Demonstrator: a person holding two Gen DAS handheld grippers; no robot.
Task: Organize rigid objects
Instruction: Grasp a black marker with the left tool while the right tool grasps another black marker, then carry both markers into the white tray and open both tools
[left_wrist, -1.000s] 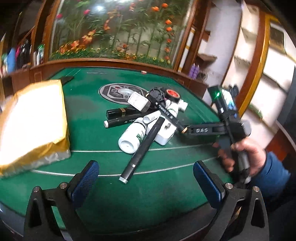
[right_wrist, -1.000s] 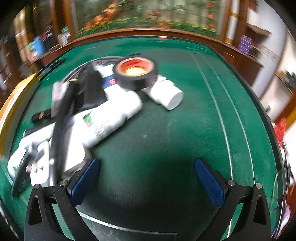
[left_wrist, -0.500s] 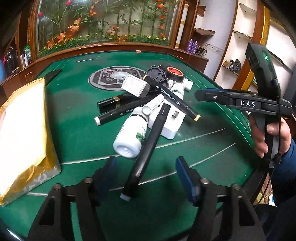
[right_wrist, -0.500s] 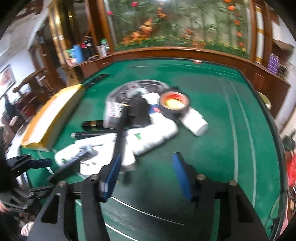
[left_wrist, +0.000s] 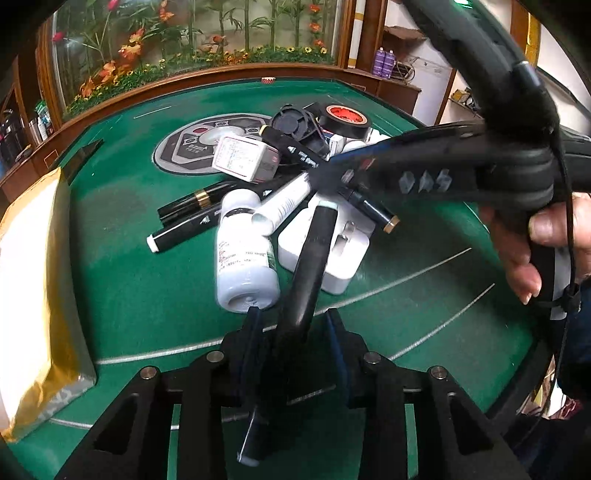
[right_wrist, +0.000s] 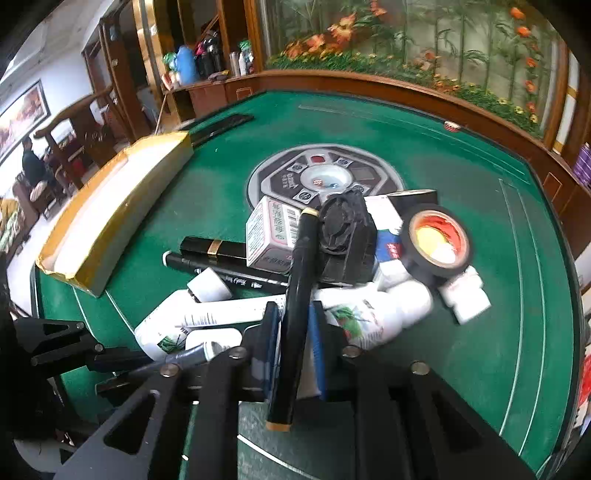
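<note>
A heap of rigid items lies mid-table: white bottles (left_wrist: 245, 266), a white plug (left_wrist: 332, 254), a small box (right_wrist: 273, 232), a black fan (right_wrist: 345, 229), a tape roll (right_wrist: 439, 240) and several dark pens. My left gripper (left_wrist: 293, 332) straddles a thick black marker (left_wrist: 310, 258) that leans on the plug. Its jaws are closing, with a slim gap still showing on each side. My right gripper (right_wrist: 294, 325) is closing too, and its blue pads hug a black marker with tan ends (right_wrist: 301, 266). A hand (left_wrist: 546, 236) holds that tool across the heap.
A gold-edged flat box (left_wrist: 33, 295) lies at the table's left edge, also visible as the gold box (right_wrist: 110, 210). A grey control panel (right_wrist: 325, 177) is set into the green felt (left_wrist: 147, 295) behind the heap. Wooden rails and shelves ring the table.
Both pairs of jaws went from wide to narrow. The left gripper slid forward over the thick marker. The right gripper drew back from the tape roll and settled around the tan-ended marker.
</note>
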